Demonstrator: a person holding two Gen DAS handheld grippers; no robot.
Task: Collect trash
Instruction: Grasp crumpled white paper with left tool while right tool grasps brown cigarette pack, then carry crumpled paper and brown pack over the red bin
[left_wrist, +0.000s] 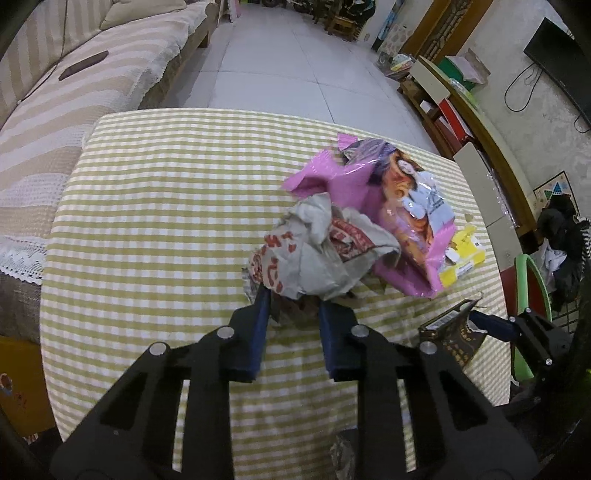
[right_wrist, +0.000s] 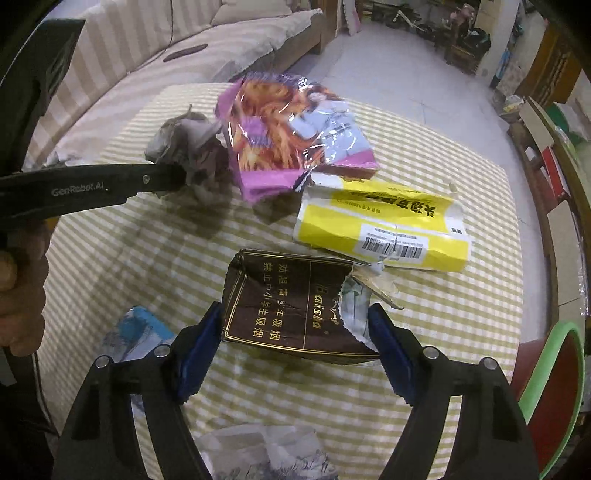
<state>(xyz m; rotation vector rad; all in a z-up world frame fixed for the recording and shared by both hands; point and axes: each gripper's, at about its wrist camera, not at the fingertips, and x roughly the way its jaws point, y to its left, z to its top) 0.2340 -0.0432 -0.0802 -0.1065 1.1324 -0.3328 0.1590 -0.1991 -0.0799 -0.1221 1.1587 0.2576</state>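
Note:
A crumpled grey paper wad with red print (left_wrist: 314, 254) sits at the middle of the checked table (left_wrist: 166, 203). My left gripper (left_wrist: 293, 310) is shut on its near underside. The right wrist view shows that gripper (right_wrist: 179, 177) from the side, with the wad (right_wrist: 195, 155) at its tip. A torn brown cigarette pack (right_wrist: 288, 306) lies between the blue pads of my right gripper (right_wrist: 295, 321), which is shut on its two sides. Beyond lie a pink snack bag (right_wrist: 291, 129) and a yellow wrapper (right_wrist: 380, 229).
A blue-and-white wrapper (right_wrist: 136, 332) lies near the table's near left edge, and a pale plastic bag (right_wrist: 266, 454) sits below my right gripper. A striped sofa (left_wrist: 74, 92) stands to the left and a green chair (right_wrist: 554, 369) to the right. A hand (right_wrist: 18, 288) holds the left gripper.

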